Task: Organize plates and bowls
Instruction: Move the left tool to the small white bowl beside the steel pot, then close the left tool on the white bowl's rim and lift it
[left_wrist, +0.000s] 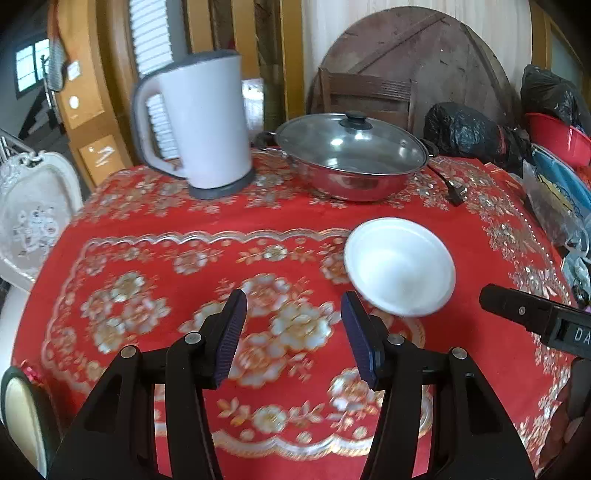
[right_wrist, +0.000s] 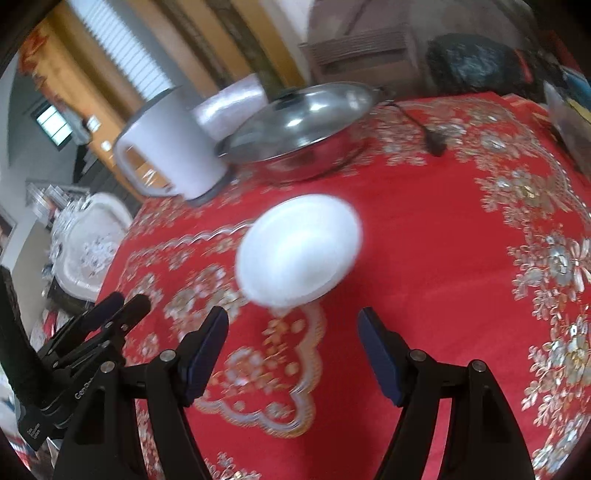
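A white bowl (left_wrist: 400, 266) sits upright on the red flowered tablecloth (left_wrist: 184, 221), alone in the middle of the table. My left gripper (left_wrist: 293, 297) hovers just short of it and to its left, jaws open with nothing between them. In the right wrist view the same bowl (right_wrist: 299, 247) lies just ahead of my right gripper (right_wrist: 291, 314), which is also open and empty. The left gripper (right_wrist: 129, 301) shows at the left edge there. A black part of the right gripper (left_wrist: 517, 310) juts in from the right in the left wrist view.
A white electric kettle (left_wrist: 207, 122) and a lidded steel pot (left_wrist: 351, 158) stand at the table's far side, with a black plug (left_wrist: 456, 194) beside the pot. Black bags (left_wrist: 465, 129) and a red basin (left_wrist: 561, 136) crowd the right edge. A white ornate tray (left_wrist: 33, 206) stands off the table's left.
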